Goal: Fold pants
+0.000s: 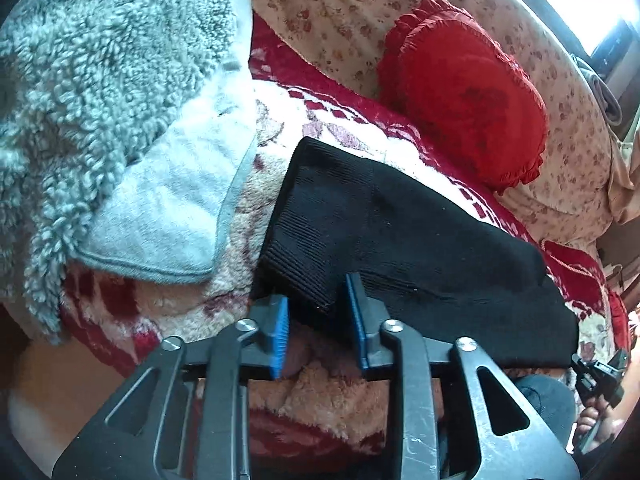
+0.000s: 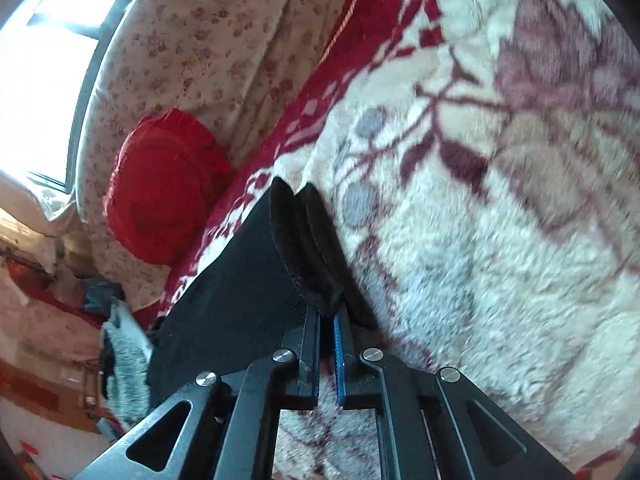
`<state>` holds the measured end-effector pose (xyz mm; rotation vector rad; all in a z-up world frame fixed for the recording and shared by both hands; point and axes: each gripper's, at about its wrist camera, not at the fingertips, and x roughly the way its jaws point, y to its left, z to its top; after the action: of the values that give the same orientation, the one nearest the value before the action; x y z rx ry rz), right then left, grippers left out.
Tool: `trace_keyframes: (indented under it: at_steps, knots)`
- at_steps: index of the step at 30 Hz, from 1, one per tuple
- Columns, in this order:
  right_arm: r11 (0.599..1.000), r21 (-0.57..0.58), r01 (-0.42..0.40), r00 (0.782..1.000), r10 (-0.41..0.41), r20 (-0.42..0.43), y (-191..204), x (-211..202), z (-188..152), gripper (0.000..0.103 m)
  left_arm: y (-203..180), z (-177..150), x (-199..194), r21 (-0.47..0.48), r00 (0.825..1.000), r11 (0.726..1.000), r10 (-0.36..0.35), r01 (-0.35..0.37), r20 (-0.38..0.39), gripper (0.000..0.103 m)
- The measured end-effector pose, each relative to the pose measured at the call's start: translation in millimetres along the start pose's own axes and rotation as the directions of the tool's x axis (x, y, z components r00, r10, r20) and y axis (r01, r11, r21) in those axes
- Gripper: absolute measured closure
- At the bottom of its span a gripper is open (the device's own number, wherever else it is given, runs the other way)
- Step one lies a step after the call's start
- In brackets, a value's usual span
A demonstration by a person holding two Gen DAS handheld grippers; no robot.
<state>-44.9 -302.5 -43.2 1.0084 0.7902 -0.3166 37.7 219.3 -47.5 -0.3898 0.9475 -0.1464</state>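
Note:
The black ribbed pants [image 1: 400, 240] lie folded on a plush floral blanket [image 1: 320, 400] on a bed. In the left wrist view my left gripper [image 1: 318, 308] is open, its blue pads on either side of the pants' near corner, not closed on it. In the right wrist view my right gripper [image 2: 327, 320] is shut on the edge of the black pants [image 2: 248, 292], two cuff-like layers sticking up past the fingertips. The right gripper also shows at the far right of the left wrist view [image 1: 600, 372].
A grey fleece garment [image 1: 100, 100] lies left of the pants. A red ruffled cushion [image 1: 464, 92] sits behind on a floral quilt [image 1: 340, 20]; it also shows in the right wrist view [image 2: 164, 188]. The white and maroon blanket [image 2: 500, 200] spreads to the right.

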Motion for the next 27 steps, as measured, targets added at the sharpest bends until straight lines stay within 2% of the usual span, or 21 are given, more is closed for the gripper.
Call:
trace_keyframes:
  at_steps: [1,3,6,8,9,11,12,14,16,18,19,20,21,25,27]
  knots:
    - [1.0,-0.007,0.012,1.0,-0.012,0.009,1,-1,1,0.099,2,-1,-5,0.0,1.0,1.0,0.009,-0.009,0.011,0.067]
    - [0.998,-0.035,0.053,0.998,-0.051,0.041,6,-6,3,0.099,6,-3,-18,-0.01,0.993,0.996,0.092,-0.091,0.071,0.067]
    - [0.977,-0.115,0.179,0.974,-0.16,0.161,22,-24,5,0.099,8,-2,-45,-0.029,0.962,0.984,0.178,-0.175,0.206,0.067]
    - [0.959,-0.168,0.227,0.95,-0.181,0.253,36,-36,5,0.099,-5,-1,-54,0.03,0.948,0.984,0.162,-0.177,0.273,0.067]
    - [0.951,-0.209,0.229,0.945,-0.165,0.282,45,-39,4,0.099,-17,-1,-53,0.092,0.949,0.981,0.136,-0.169,0.283,0.067]
    - [0.924,-0.337,0.18,0.957,-0.086,0.276,70,-36,-3,0.099,-29,-2,-41,0.157,0.965,0.98,0.078,-0.12,0.249,0.067]
    - [0.908,-0.394,0.143,0.97,-0.05,0.236,79,-30,-8,0.099,-35,-4,-28,0.183,0.978,0.979,0.05,-0.088,0.202,0.067]
    - [0.887,-0.452,0.099,0.986,-0.026,0.164,90,-15,-18,0.099,-42,-13,-2,0.215,0.991,0.974,0.046,-0.072,0.123,0.067]
    - [0.883,-0.447,0.144,0.988,-0.099,0.122,84,0,-24,0.099,-46,-24,18,0.233,0.994,0.968,0.079,-0.096,0.079,0.067]
    - [0.868,-0.408,0.284,0.958,-0.27,0.092,63,18,-22,0.102,-54,-30,18,0.269,0.986,0.953,0.107,-0.139,0.129,0.067]
    - [0.869,-0.394,0.299,0.954,-0.287,0.091,53,20,-18,0.103,-55,-31,18,0.273,0.985,0.951,0.114,-0.147,0.133,0.067]
    - [0.89,-0.372,0.264,0.964,-0.247,0.093,45,16,-14,0.103,-55,-31,19,0.271,0.984,0.951,0.117,-0.149,0.134,0.067]
    - [0.897,-0.362,0.254,0.967,-0.241,0.082,41,14,-11,0.103,-55,-30,20,0.273,0.985,0.951,0.114,-0.147,0.132,0.067]
    - [0.873,-0.379,0.305,0.952,-0.286,0.108,48,14,-10,0.103,-51,-27,21,0.272,0.989,0.954,0.094,-0.123,0.118,0.066]
    - [0.863,-0.366,0.348,0.937,-0.316,0.148,60,12,-8,0.103,-50,-28,21,0.276,0.989,0.953,0.093,-0.122,0.117,0.066]
